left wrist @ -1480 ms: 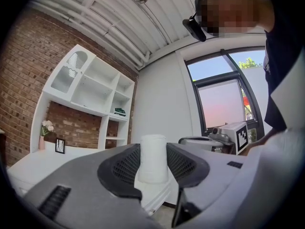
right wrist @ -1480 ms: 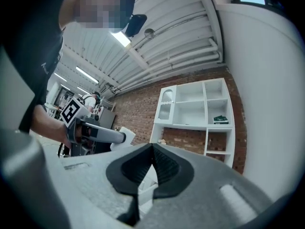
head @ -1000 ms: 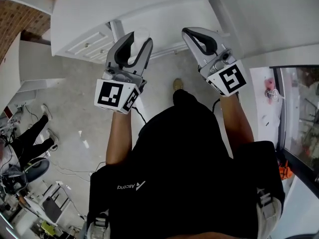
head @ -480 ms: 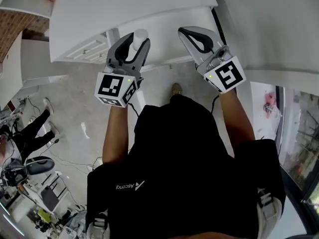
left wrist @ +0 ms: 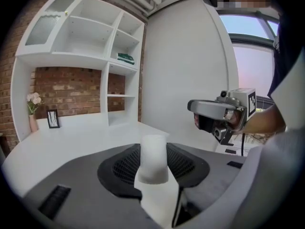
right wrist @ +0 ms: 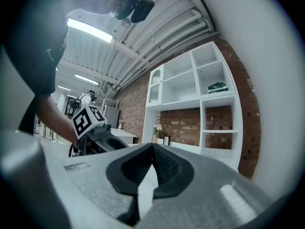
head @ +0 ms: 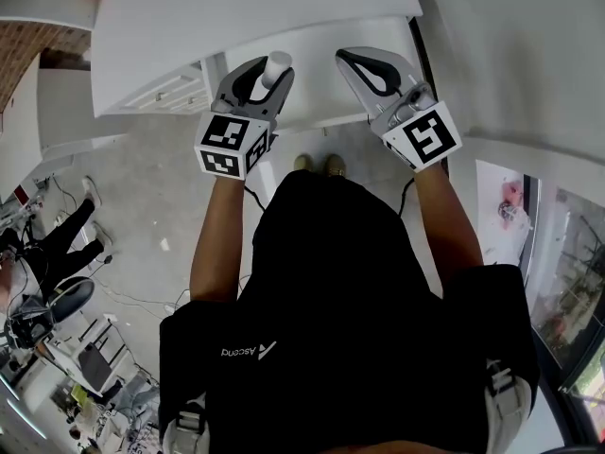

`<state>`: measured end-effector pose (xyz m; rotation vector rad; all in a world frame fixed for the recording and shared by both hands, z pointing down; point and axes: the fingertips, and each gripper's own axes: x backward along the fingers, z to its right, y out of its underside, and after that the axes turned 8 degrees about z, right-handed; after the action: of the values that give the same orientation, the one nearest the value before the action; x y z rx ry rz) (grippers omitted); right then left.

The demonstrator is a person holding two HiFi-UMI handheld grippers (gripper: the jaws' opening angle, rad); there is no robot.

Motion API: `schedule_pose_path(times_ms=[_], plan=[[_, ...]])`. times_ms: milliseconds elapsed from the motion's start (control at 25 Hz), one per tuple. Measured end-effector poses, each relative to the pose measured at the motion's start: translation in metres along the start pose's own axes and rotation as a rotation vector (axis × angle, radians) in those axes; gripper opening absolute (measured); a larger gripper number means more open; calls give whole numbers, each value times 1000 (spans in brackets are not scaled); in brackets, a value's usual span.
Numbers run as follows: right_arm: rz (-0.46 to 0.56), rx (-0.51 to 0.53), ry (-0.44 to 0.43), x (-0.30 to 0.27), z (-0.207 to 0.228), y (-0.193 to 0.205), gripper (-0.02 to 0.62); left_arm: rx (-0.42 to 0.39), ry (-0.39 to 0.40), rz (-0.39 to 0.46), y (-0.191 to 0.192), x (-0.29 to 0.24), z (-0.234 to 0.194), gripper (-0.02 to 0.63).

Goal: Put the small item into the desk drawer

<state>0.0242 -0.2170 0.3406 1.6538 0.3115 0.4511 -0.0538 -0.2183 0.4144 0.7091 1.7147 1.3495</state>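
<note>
Head view has the person standing close to the white desk [head: 236, 17], both arms raised in front with the grippers over its near edge. The left gripper [head: 267, 69] is clamped on the item [head: 277, 64], a small white cylinder held upright between the pads, its top poking out past the jaw tips. The left gripper view confirms it, with the cylinder seated squarely in the middle of the jaws. The right gripper [head: 345, 58] hangs just to the right, well apart from the left; its jaws are pressed together tip to tip with nothing between them. On the left of the desk, below the top, are drawer fronts [head: 165, 91] with small knobs, and from here I cannot tell whether any drawer is open. My judgement is that the step in hand is carrying the item in, so the free right gripper should handle the drawer while the left does nothing but hold. The cylinder looks smooth and round, likely to slip or roll, so hold the clamp steady and the item upright. Pull the drawer straight out, bring the item low inside it, and only then let the jaws part.
</note>
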Motion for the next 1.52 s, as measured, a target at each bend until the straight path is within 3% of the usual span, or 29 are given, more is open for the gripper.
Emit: schedule_pose_path(times_ms=[920, 1520], plan=[[-123, -55, 48, -37, 35, 66, 0, 68, 54, -480, 157, -94, -56, 167], [-188, -89, 101, -35, 54, 93, 0, 99, 63, -698, 236, -127, -72, 169]])
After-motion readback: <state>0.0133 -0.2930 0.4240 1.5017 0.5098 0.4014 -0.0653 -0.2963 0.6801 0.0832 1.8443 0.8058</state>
